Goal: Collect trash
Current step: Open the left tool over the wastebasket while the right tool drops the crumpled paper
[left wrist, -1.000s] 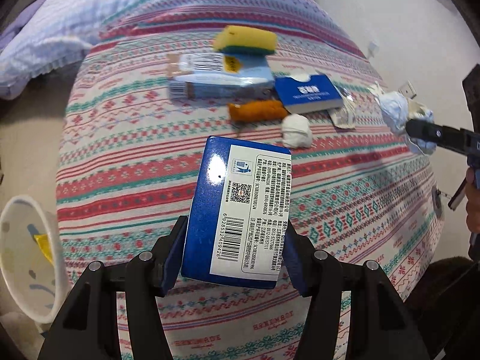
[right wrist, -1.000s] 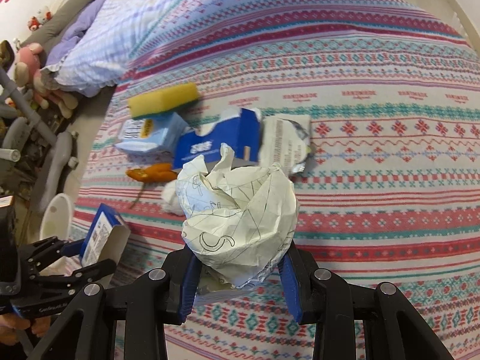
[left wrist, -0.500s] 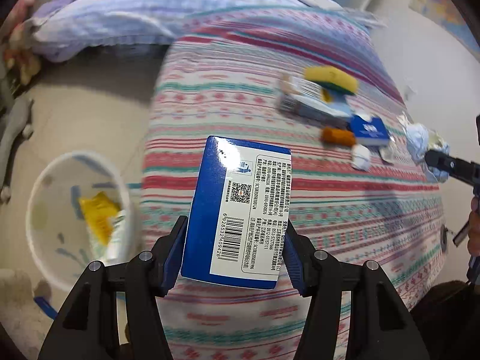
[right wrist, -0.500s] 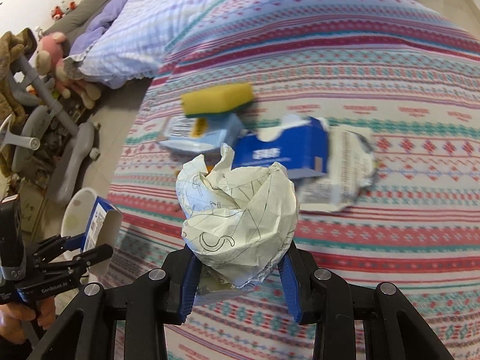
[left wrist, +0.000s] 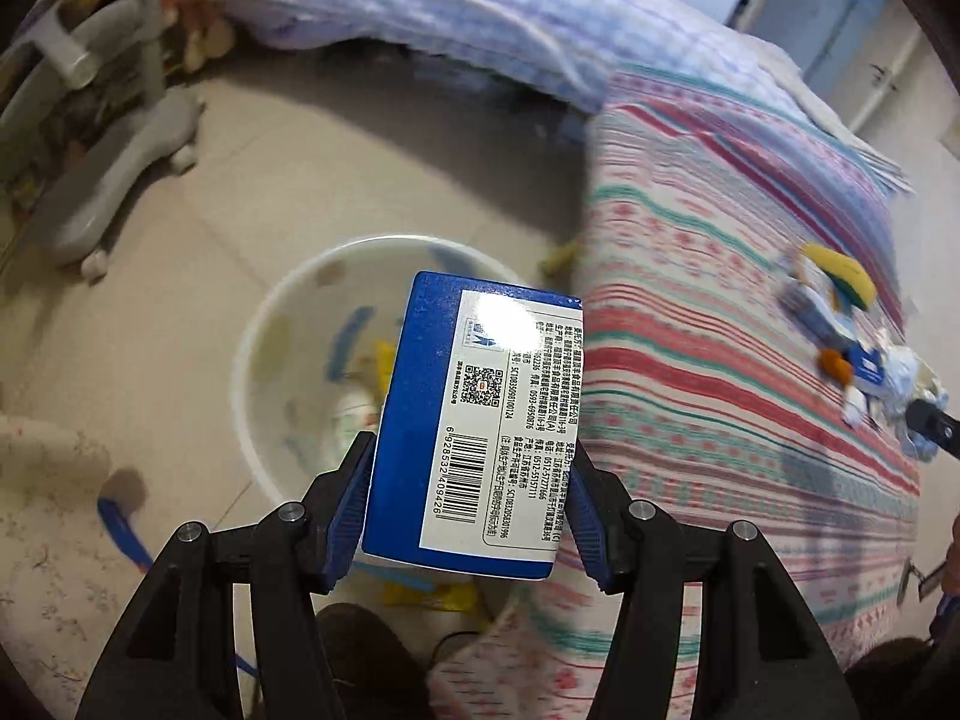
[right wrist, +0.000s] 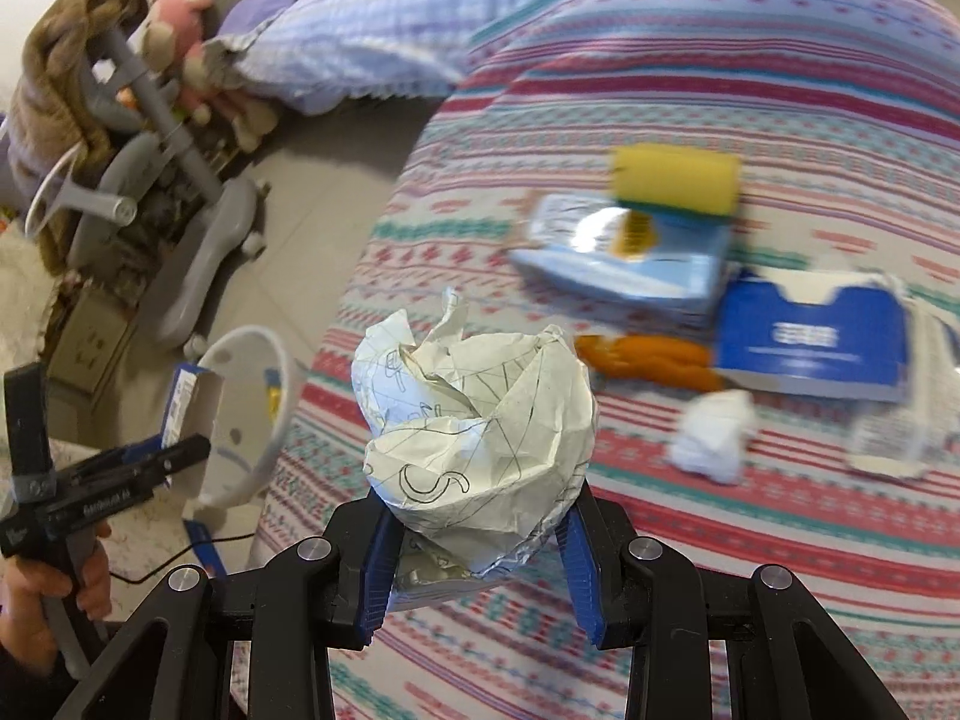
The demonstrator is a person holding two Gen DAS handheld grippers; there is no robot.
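Note:
My left gripper (left wrist: pixel 468 510) is shut on a blue box with a white barcode label (left wrist: pixel 474 420) and holds it over the white trash bin (left wrist: pixel 270 324) on the floor beside the bed. The bin holds yellow and blue scraps. In the right wrist view the left gripper (right wrist: pixel 180 450) holds the box (right wrist: pixel 192 402) at the bin (right wrist: pixel 282 384). My right gripper (right wrist: pixel 474 546) is shut on a crumpled ball of drawn-on paper (right wrist: pixel 474 420), above the striped bedspread (right wrist: pixel 720 570).
On the bed lie a yellow sponge (right wrist: pixel 675 180), a light blue packet (right wrist: pixel 624 264), a dark blue carton (right wrist: pixel 810 342), an orange wrapper (right wrist: pixel 648 360), a white tissue wad (right wrist: pixel 714 432) and a torn wrapper (right wrist: pixel 894 444). A grey chair base (left wrist: pixel 114 174), soft toys and a checked pillow (left wrist: pixel 480 18) stand nearby.
My left gripper has swung left off the bed with the blue box to above the bin. My right gripper has moved left with the paper ball toward the bed's edge.

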